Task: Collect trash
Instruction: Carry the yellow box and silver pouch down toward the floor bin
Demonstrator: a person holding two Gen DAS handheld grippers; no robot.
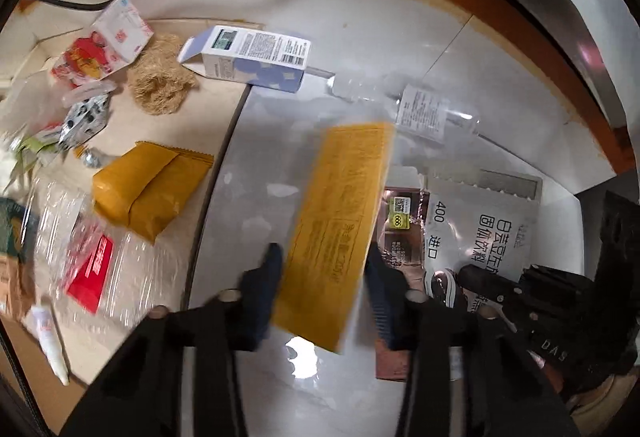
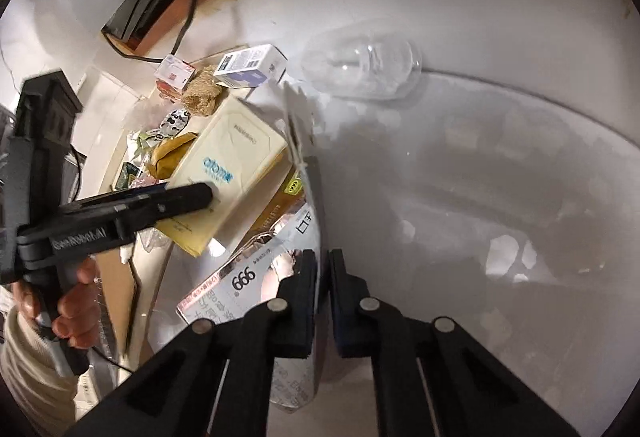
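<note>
left claw [image 1: 320,277] grips yellow packet [image 1: 340,221] | right claw [image 2: 322,301] pinches silver pouch [image 2: 248,277] edge

— What carries it all?
— A glossy pale tiled floor [image 1: 360,49].
— And lying on it?
— A clear crushed plastic bottle [image 1: 404,105], a blue-white carton [image 1: 256,57], a folded yellow paper packet [image 1: 148,189].

Bare floor [image 2: 500,177] right; litter pile [image 2: 192,125] crowds the left.
</note>
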